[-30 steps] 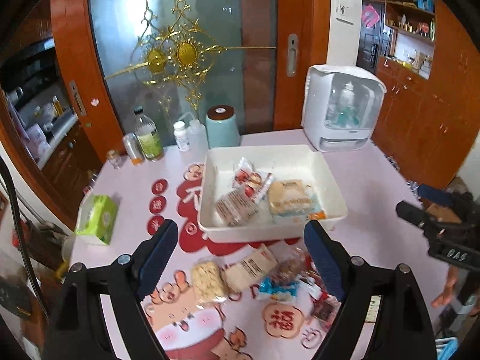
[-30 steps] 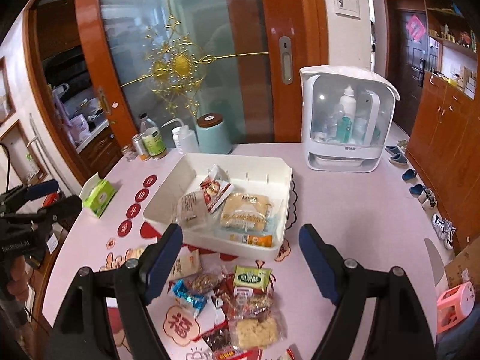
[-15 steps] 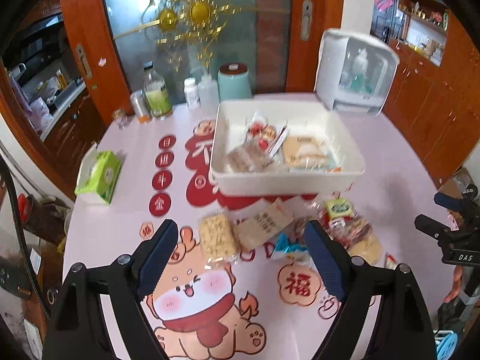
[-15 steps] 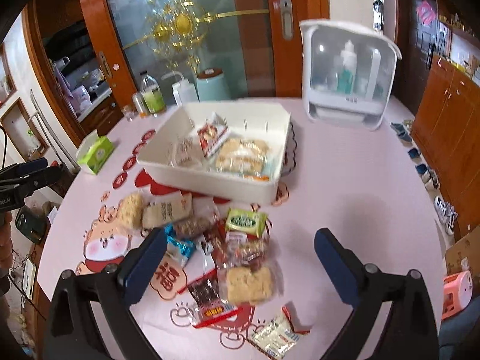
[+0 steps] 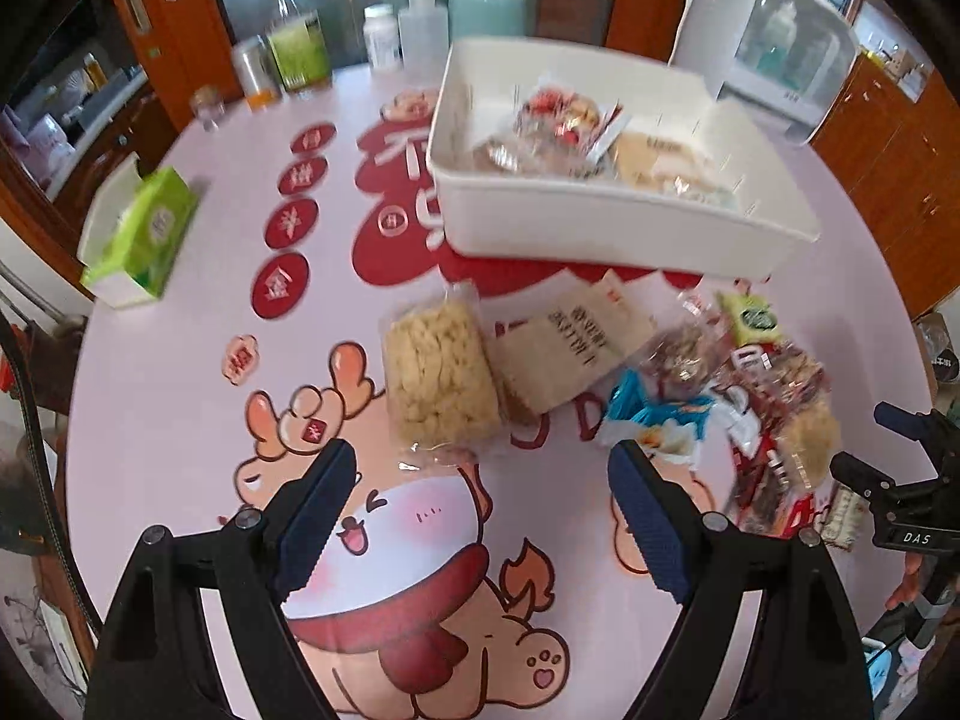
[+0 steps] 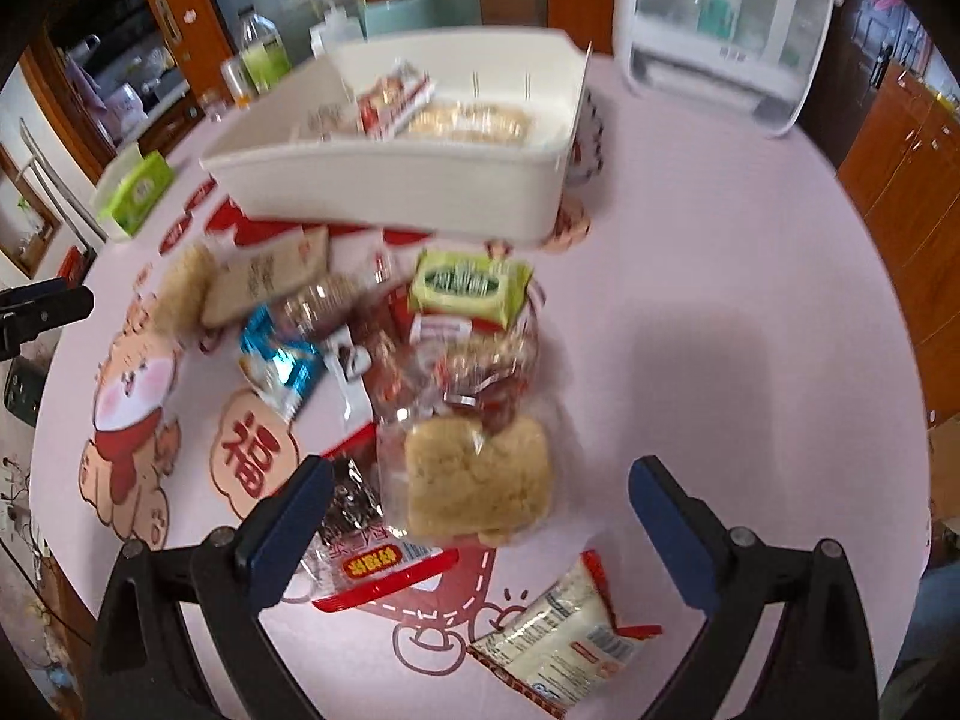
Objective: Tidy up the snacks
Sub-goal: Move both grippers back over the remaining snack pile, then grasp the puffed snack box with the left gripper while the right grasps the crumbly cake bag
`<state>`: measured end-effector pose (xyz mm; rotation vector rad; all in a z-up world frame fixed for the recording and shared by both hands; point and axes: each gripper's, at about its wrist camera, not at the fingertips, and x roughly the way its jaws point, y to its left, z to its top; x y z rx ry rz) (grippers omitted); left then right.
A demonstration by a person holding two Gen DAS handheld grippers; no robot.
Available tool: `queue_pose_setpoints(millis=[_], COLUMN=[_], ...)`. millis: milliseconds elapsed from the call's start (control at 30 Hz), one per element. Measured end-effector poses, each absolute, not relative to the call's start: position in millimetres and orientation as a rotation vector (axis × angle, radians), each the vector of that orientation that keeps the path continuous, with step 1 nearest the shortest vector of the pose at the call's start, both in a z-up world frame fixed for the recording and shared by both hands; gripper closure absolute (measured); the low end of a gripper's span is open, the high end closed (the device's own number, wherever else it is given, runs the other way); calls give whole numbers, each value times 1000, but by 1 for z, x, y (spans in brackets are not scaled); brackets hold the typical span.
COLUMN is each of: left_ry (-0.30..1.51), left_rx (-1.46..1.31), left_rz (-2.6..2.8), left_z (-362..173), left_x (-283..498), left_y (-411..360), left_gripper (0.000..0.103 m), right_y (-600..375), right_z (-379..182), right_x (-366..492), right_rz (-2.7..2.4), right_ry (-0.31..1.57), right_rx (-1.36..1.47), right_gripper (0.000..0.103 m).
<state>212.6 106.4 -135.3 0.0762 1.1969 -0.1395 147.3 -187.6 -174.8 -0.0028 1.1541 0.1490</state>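
Note:
A white bin (image 5: 600,222) (image 6: 396,186) with a few snack packs inside stands on the pink table. In front of it lies a heap of loose snacks. My left gripper (image 5: 480,483) is open and hangs just above the table, below a clear bag of pale puffed pieces (image 5: 441,369) and a beige packet (image 5: 570,342). A blue wrapper (image 5: 654,414) lies to its right. My right gripper (image 6: 480,495) is open wide, its fingers on either side of a clear pack with a pale rice cake (image 6: 477,486). A green packet (image 6: 468,285) lies further back.
A green tissue box (image 5: 141,237) sits at the table's left edge. Bottles and jars (image 5: 300,54) and a teal canister (image 5: 486,9) stand behind the bin, with a white appliance (image 6: 720,30) at the back right. A red-and-white sachet (image 6: 558,642) lies near the front edge.
Both grippers have come down and tilted toward the table, so the loose snacks now fill the views. The right jaws have spread wider; the left jaws are unchanged.

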Motion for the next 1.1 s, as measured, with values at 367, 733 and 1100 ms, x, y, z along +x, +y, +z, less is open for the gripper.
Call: queue_pose_setpoints(millis=[367,733,1100], left_ry=[1325,1405,1367], left_rx=[-20,-79,-51], left_rz=[-129,-102,-139], left_z=[-191,-232,-231], left_x=[264,294,298], left_y=[124,134,138], left_gripper=[18,18,44], right_y=[-179,-177,-169], right_z=[-223,-235,-224], right_x=[166,174,178], right_rz=[118,27,21], right_ry=[1273,1295,1260], right_rx=[-3,-25,-25], right_gripper=[4,7,26])
